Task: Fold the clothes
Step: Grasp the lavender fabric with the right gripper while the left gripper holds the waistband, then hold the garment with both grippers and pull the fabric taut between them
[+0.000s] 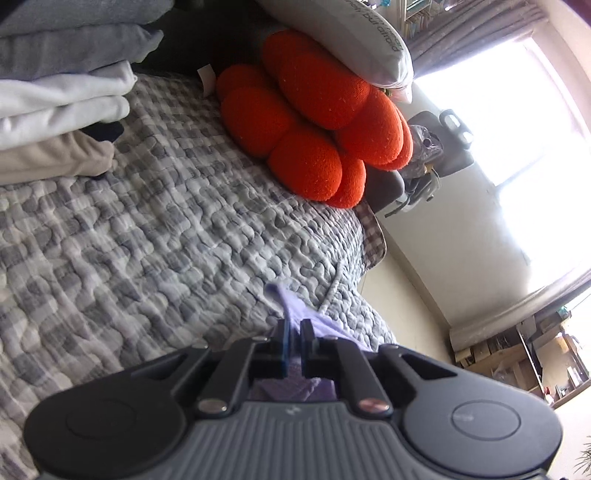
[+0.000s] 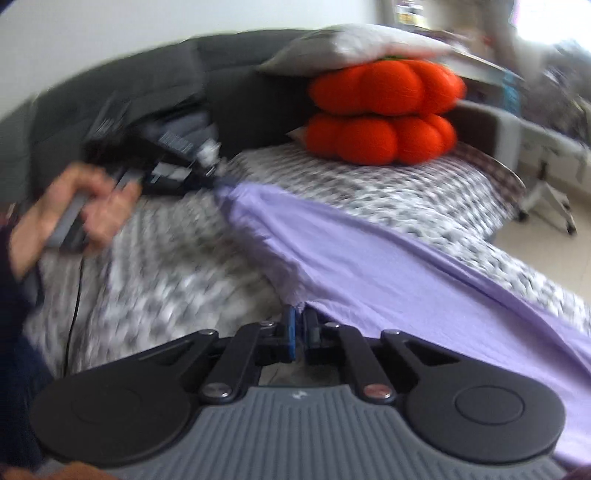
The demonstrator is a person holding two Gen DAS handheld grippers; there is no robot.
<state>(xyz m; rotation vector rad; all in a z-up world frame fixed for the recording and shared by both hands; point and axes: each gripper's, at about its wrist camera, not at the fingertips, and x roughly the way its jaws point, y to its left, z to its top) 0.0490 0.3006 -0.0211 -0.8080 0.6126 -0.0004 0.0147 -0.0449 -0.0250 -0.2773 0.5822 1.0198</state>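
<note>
A lilac garment (image 2: 369,258) stretches across the grey checked quilt (image 2: 166,266) in the right wrist view. My right gripper (image 2: 300,314) is shut on its near edge. At the far left of that view a hand holds my left gripper (image 2: 212,179), shut on the garment's far corner. In the left wrist view my left gripper (image 1: 293,325) pinches a bunched fold of the lilac garment (image 1: 291,302), which hangs below the jaws.
An orange lobed cushion (image 1: 314,122) with a grey pillow (image 1: 354,33) on top sits at the head of the bed. Folded clothes (image 1: 62,96) are stacked at upper left. The bed's edge (image 1: 369,266), floor and a bright window (image 1: 517,122) lie to the right.
</note>
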